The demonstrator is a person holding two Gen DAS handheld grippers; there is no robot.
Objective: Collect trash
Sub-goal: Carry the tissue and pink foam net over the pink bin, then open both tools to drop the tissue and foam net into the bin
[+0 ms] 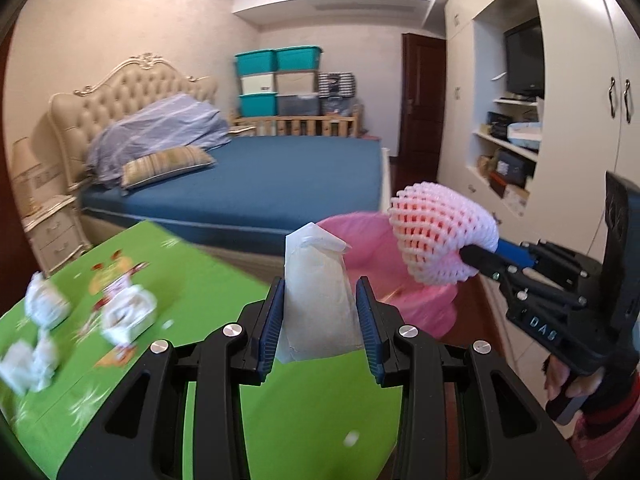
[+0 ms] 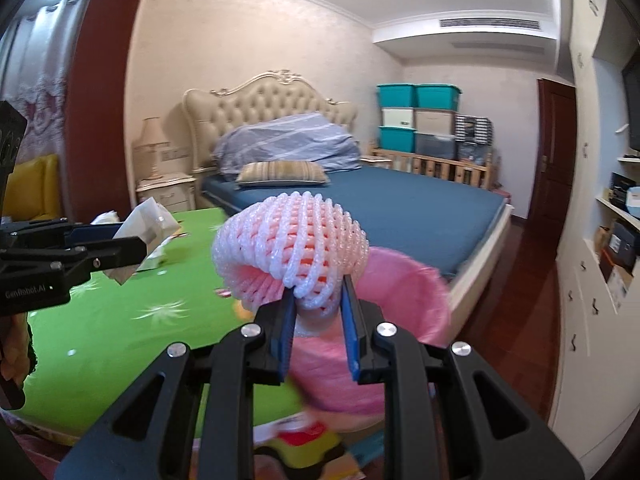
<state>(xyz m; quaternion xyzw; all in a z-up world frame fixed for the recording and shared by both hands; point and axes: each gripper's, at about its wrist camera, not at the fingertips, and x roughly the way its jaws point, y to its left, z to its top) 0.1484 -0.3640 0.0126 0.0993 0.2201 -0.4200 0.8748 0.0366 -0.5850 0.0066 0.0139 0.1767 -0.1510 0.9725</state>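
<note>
The left gripper (image 1: 320, 300) was clenched on a white paper bag (image 1: 318, 300), which stood upright between the blue pads at centre frame in the left wrist view; the right gripper (image 2: 318, 322) was pinched on the lower edge of a pink foam fruit net (image 2: 294, 254), the net bulging above the jaws at centre frame in the right wrist view. Behind and below both pieces lay the pink bin bag (image 2: 404, 300), its open mouth at lower centre right; the net hung at its near rim, and the paper bag was still short of it, over the edge of the green table (image 1: 200, 280). Several crumpled white wrappers (image 1: 128, 312) remained on the table at lower left of the left view, blurred.

The step in hand appeared to be carrying both pieces to the bag; to do it well, each gripper should be brought fully over the opening before letting go, the net first since it was nearer; the foam is light and springy and could bounce off the rim, so a low release deep inside the mouth would suit; the two grippers sat near each other and should not cross.
</note>
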